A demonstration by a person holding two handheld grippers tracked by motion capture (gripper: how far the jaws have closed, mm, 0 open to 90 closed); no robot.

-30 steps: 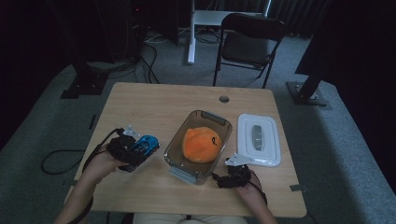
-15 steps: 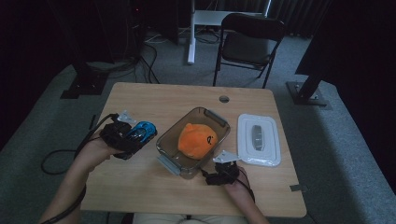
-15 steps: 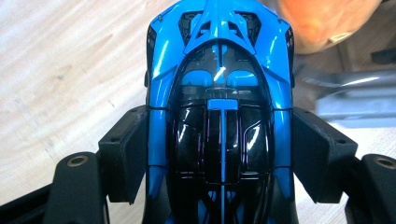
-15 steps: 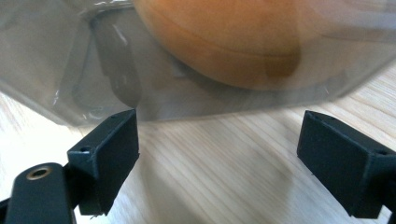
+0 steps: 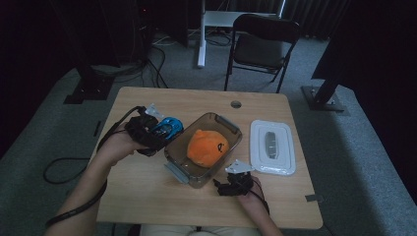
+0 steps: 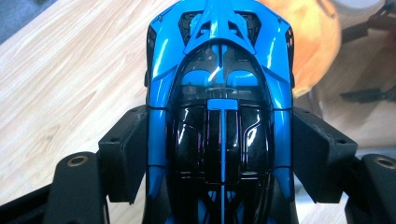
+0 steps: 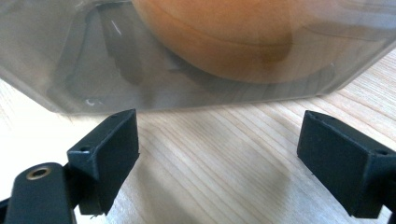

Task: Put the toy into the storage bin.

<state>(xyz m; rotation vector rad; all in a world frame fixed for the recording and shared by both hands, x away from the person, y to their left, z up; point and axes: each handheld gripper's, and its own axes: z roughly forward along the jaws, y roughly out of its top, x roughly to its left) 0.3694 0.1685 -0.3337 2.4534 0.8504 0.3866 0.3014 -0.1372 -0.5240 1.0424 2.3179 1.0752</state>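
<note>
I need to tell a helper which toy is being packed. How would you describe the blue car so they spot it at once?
Start at the wooden table and find the clear container at its middle, holding an orange plush. Just beside its left rim, the left tongs grip a toy car by its sides. It is the one glossy blue and black thing there.

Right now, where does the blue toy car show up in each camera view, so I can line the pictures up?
High view: the blue toy car sits in the left gripper, left of the clear container.
Left gripper view: the car runs up the centre, clamped between both black jaws.
Right gripper view: not in it.
Shared landmark: the orange plush toy inside the container.
</note>
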